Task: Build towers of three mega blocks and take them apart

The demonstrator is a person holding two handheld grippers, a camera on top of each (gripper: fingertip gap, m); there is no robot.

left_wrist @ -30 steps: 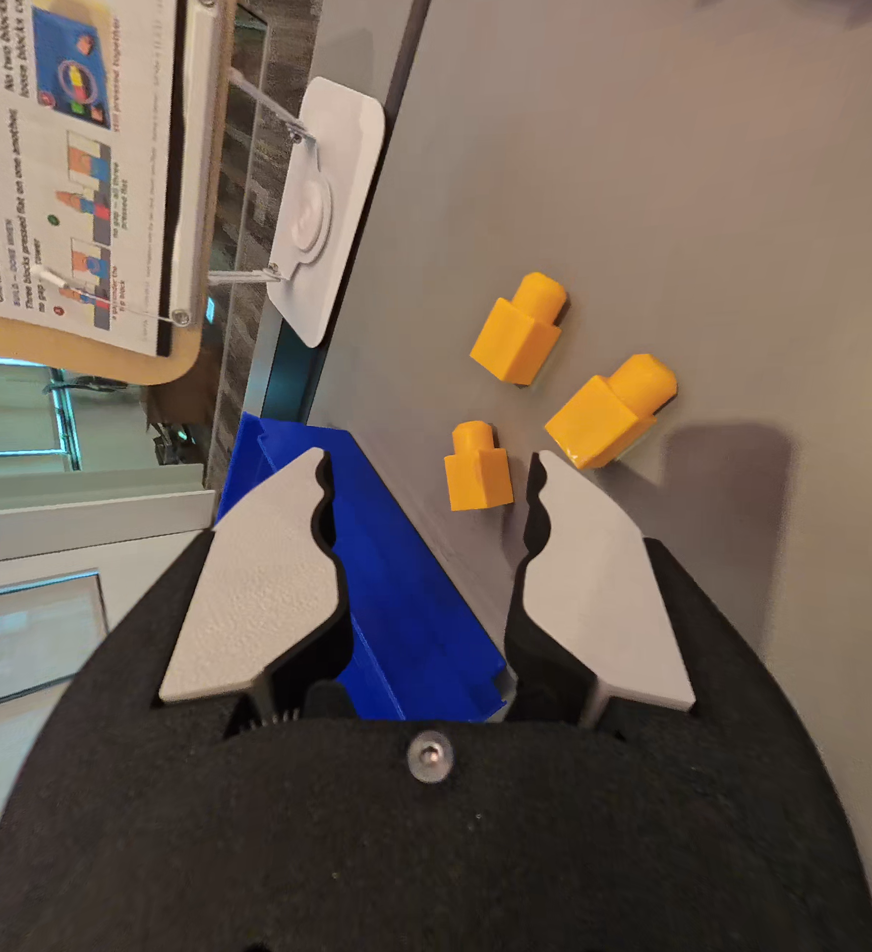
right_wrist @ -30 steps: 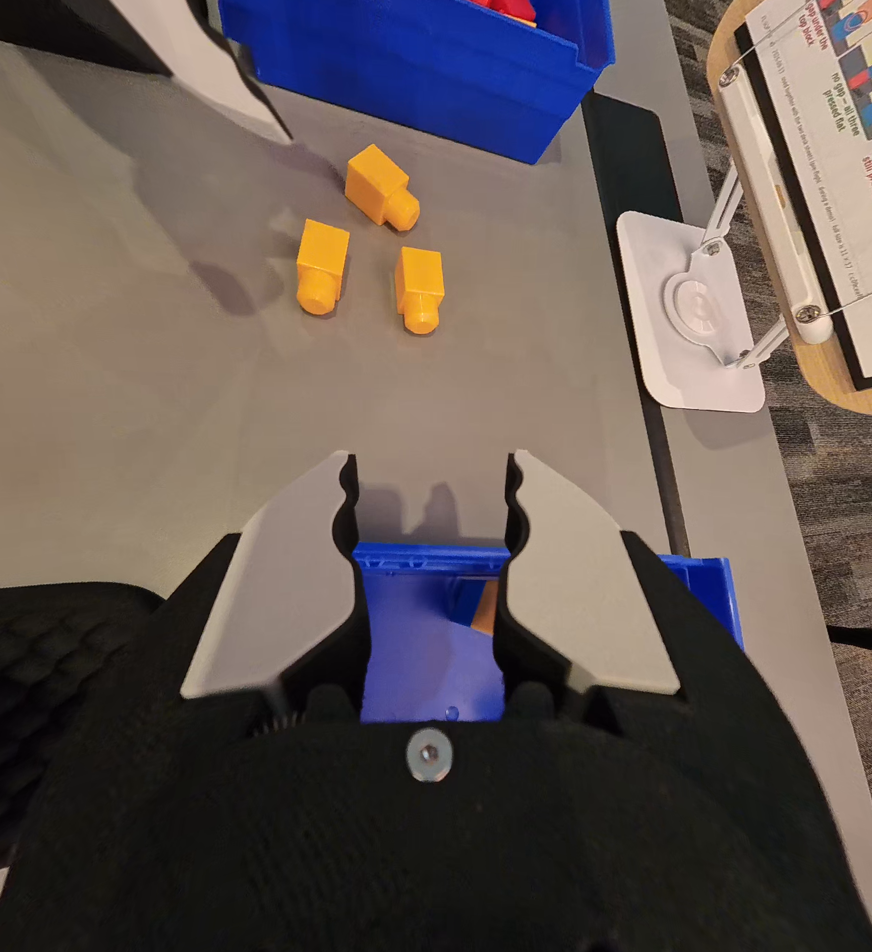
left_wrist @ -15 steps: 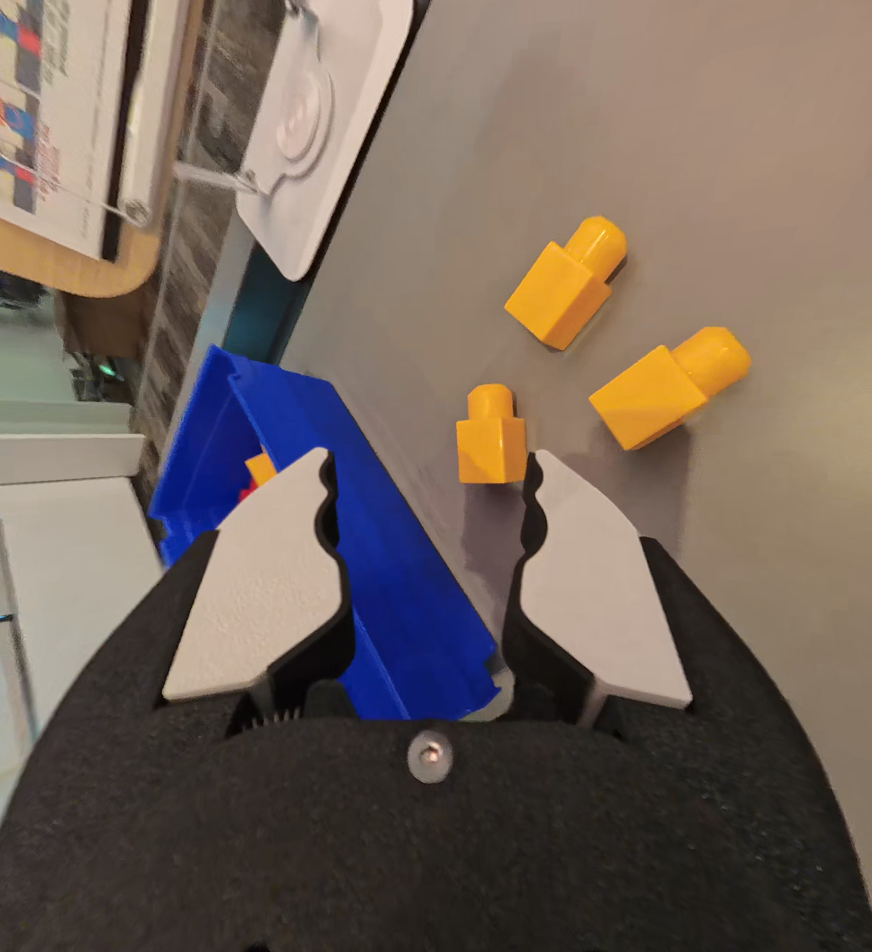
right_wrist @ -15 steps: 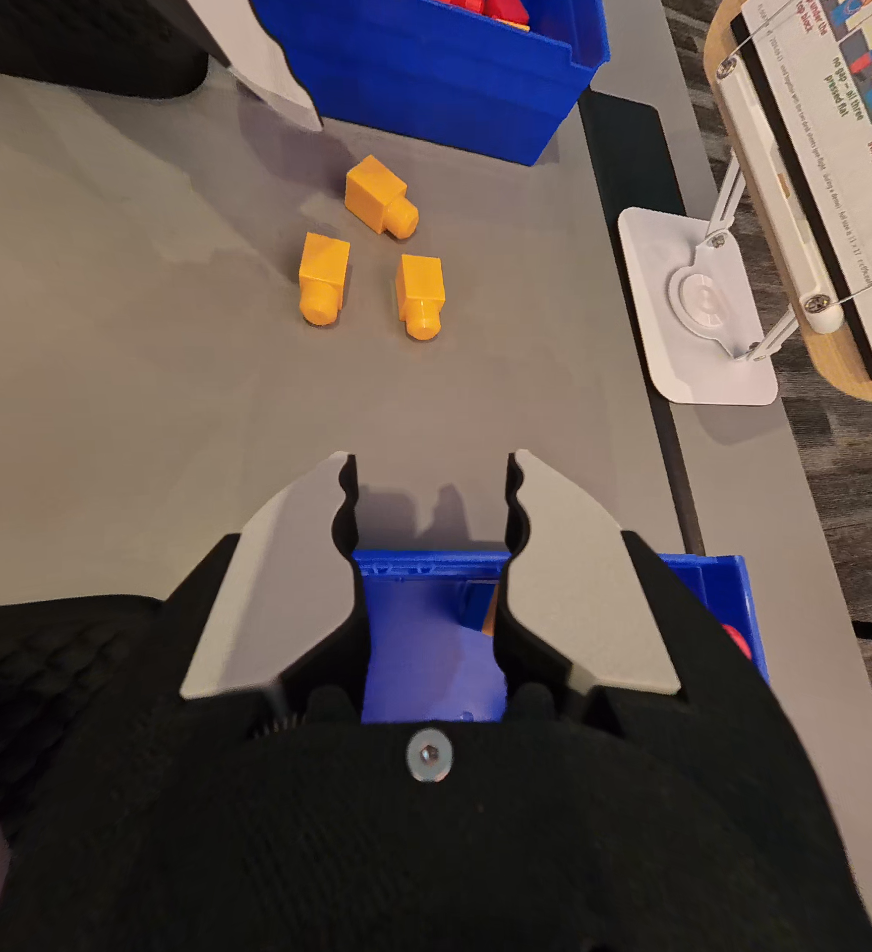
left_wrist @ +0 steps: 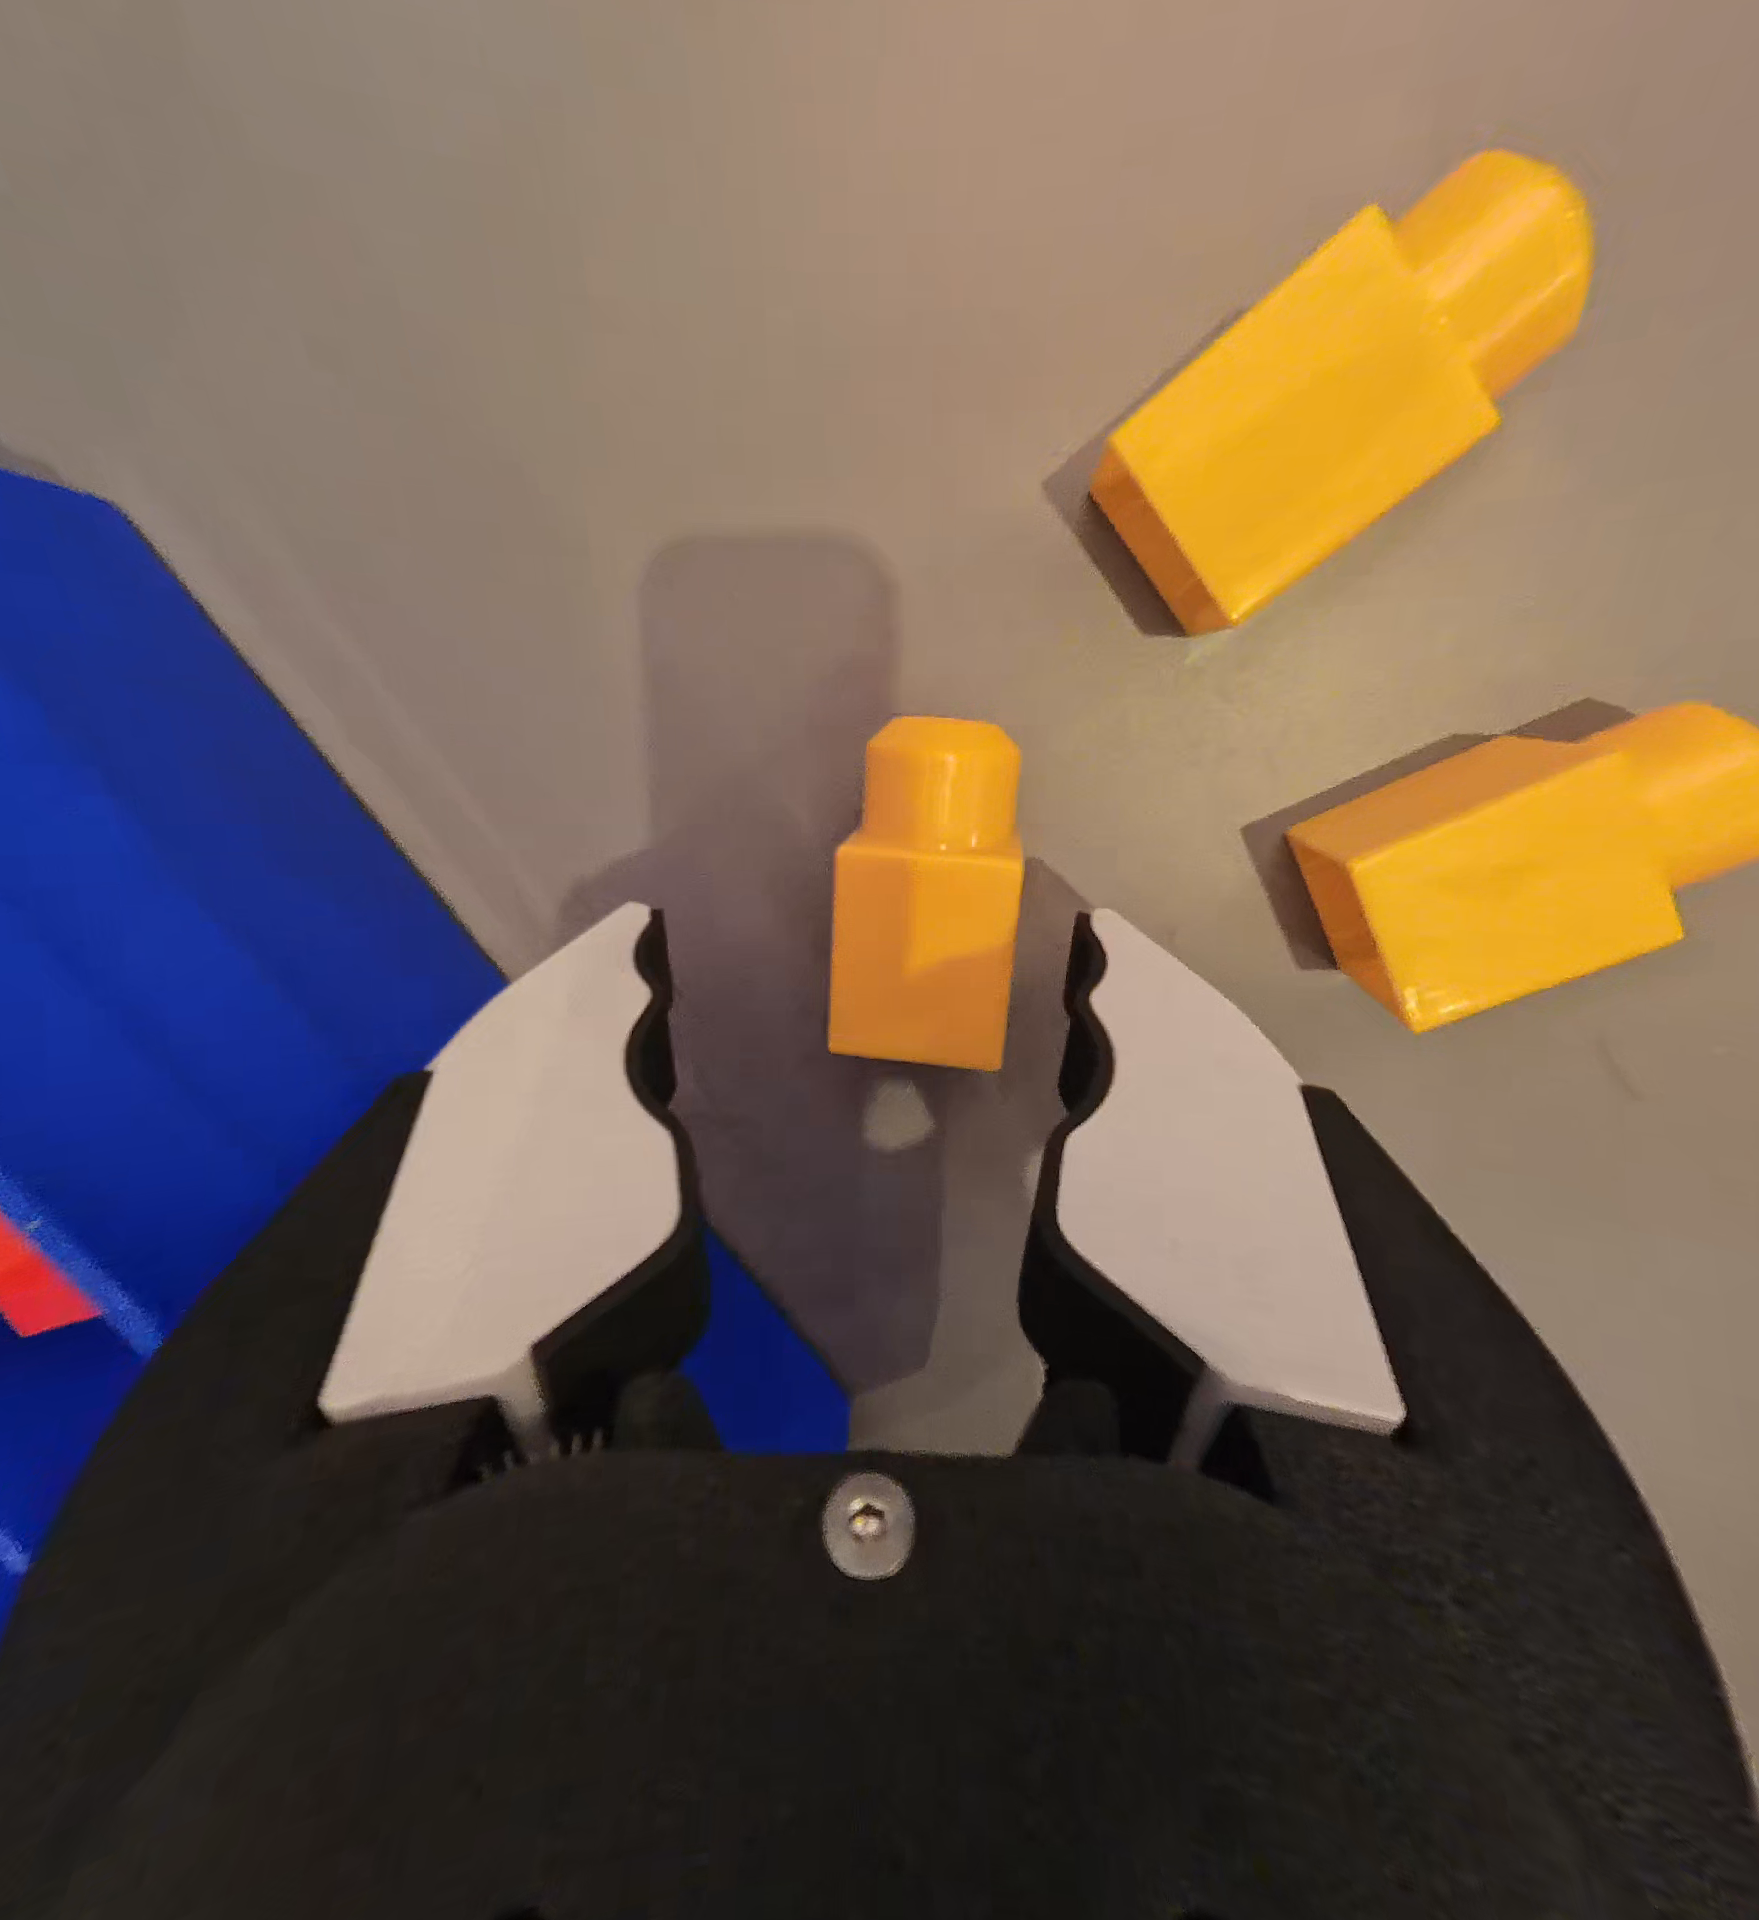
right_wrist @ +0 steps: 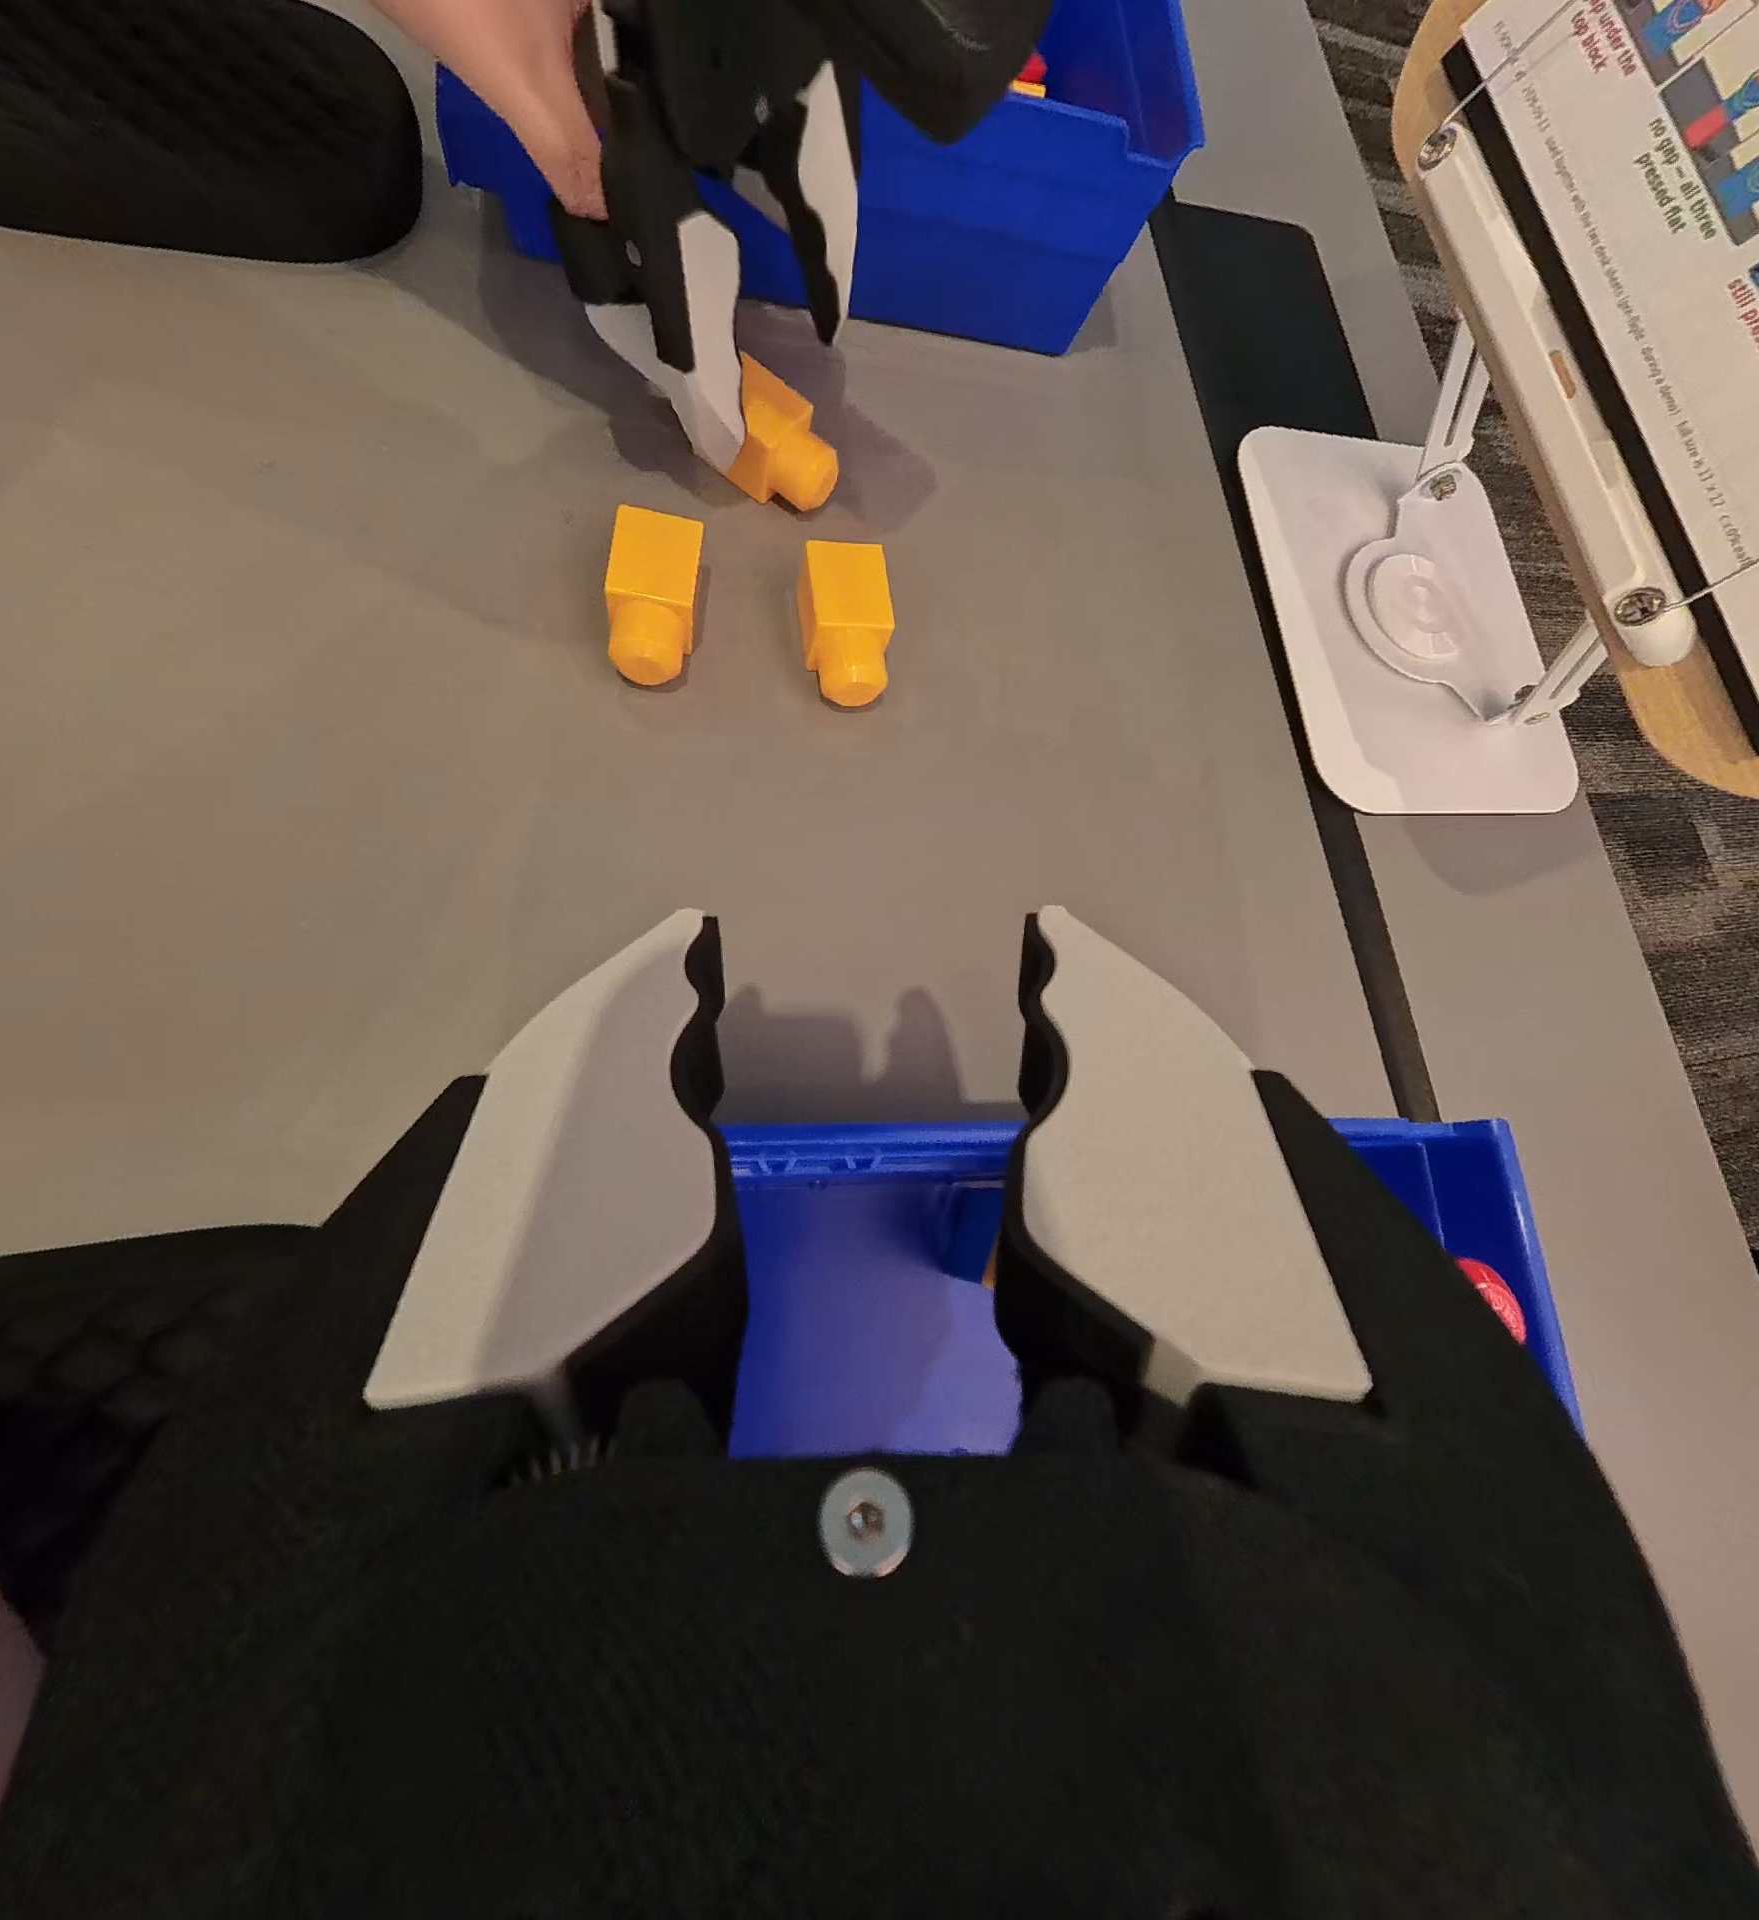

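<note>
1. Mega blocks, three of them and all orange, lie on their sides on the grey table (right_wrist: 231, 727), in the space between my two tongs.
2. My left tongs (left_wrist: 864, 920) are apart, and the nearest orange block (left_wrist: 922, 914) stands between the two fingertips with a gap on each side, so neither pad presses it.
3. From my right tongs I see the left tongs (right_wrist: 750, 395) far ahead, coming down over that same block (right_wrist: 781, 447); one grey finger (right_wrist: 714, 416) is at the side of the block.
4. The second orange block (left_wrist: 1342, 405) lies ahead and to the right of my left tongs, with its stud pointing away from them.
5. The third orange block (left_wrist: 1540, 862) lies to the right of my left fingertips, near them but not touching.
6. A blue bin (left_wrist: 127, 883) with red and orange pieces inside is just to the left of my left tongs.
7. My right tongs (right_wrist: 870, 920) are apart too and hold nothing; only bare table shows between the fingertips.
8. Another blue bin (right_wrist: 875, 1153) is directly under my right tongs, and two of the orange blocks (right_wrist: 651, 592) (right_wrist: 844, 618) lie well ahead of them.
9. A white stand (right_wrist: 1415, 623) holding an instruction sheet (right_wrist: 1685, 312) is ahead and to the right of my right tongs.
</note>
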